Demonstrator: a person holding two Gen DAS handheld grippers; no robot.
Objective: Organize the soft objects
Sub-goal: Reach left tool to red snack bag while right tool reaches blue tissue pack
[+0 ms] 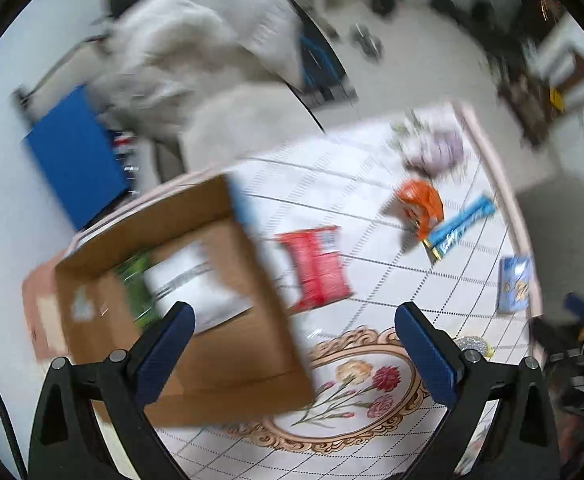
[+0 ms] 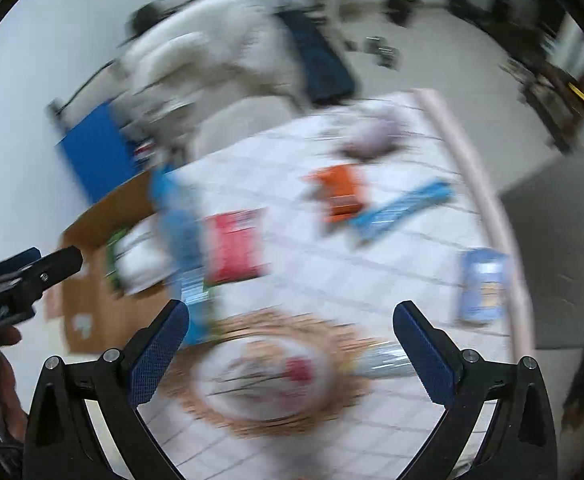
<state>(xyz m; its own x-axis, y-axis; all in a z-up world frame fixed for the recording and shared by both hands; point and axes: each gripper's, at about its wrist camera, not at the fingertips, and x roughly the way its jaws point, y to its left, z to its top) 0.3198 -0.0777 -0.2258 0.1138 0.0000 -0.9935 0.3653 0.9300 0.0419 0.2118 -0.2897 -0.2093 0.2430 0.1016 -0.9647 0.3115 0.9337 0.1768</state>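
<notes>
Both views are blurred by motion. An open cardboard box (image 1: 195, 300) stands at the table's left, holding a white packet (image 1: 195, 280) and a green one (image 1: 137, 284). On the tablecloth (image 1: 372, 184) lie a red packet (image 1: 318, 268), an orange packet (image 1: 420, 204), a long blue packet (image 1: 462, 222), a light blue packet (image 1: 514, 284) and a purple-white soft bundle (image 1: 436, 144). My left gripper (image 1: 294, 316) hangs open over the box's near wall, holding nothing. My right gripper (image 2: 292, 316) is open and empty above the floral medallion (image 2: 267, 376). A blue packet (image 2: 183, 240) is seen tilted at the box's edge (image 2: 103, 216).
A person in light clothes (image 1: 195, 56) is behind the table, next to a blue board (image 1: 75, 156). The table's pink edge (image 1: 500, 184) runs along the right. A grey seat (image 2: 560, 248) stands to the right. A shiny wrapped item (image 2: 384, 358) lies near my right finger.
</notes>
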